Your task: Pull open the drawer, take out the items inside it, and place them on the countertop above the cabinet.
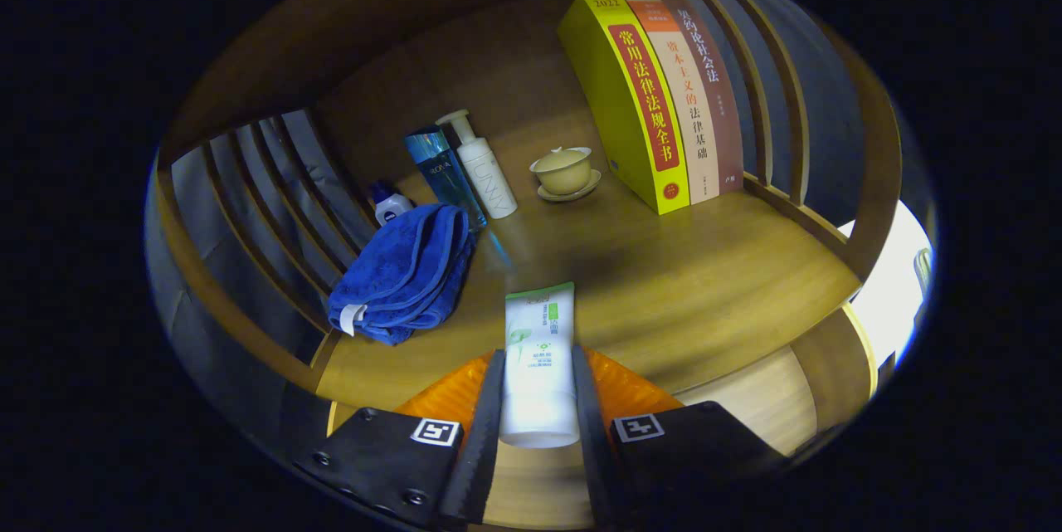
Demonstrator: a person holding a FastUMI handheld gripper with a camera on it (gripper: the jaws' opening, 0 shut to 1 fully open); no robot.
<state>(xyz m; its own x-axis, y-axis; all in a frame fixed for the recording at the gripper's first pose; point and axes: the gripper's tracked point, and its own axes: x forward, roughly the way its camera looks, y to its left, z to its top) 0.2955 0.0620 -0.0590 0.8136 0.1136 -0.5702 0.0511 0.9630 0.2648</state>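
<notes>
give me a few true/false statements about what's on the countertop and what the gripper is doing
1. The gripper is shut on a white tube. True.
2. The blue towel lies to the right of the books. False: it lies to the left, near the bottles, with the cup between.
3. A lidded cup sits on a saucer between the pump bottle and the books. True.
4. The books lie flat in a stack. False: they stand upright, side by side.
5. The blue bottle stands beside the pump bottle. True.
</notes>
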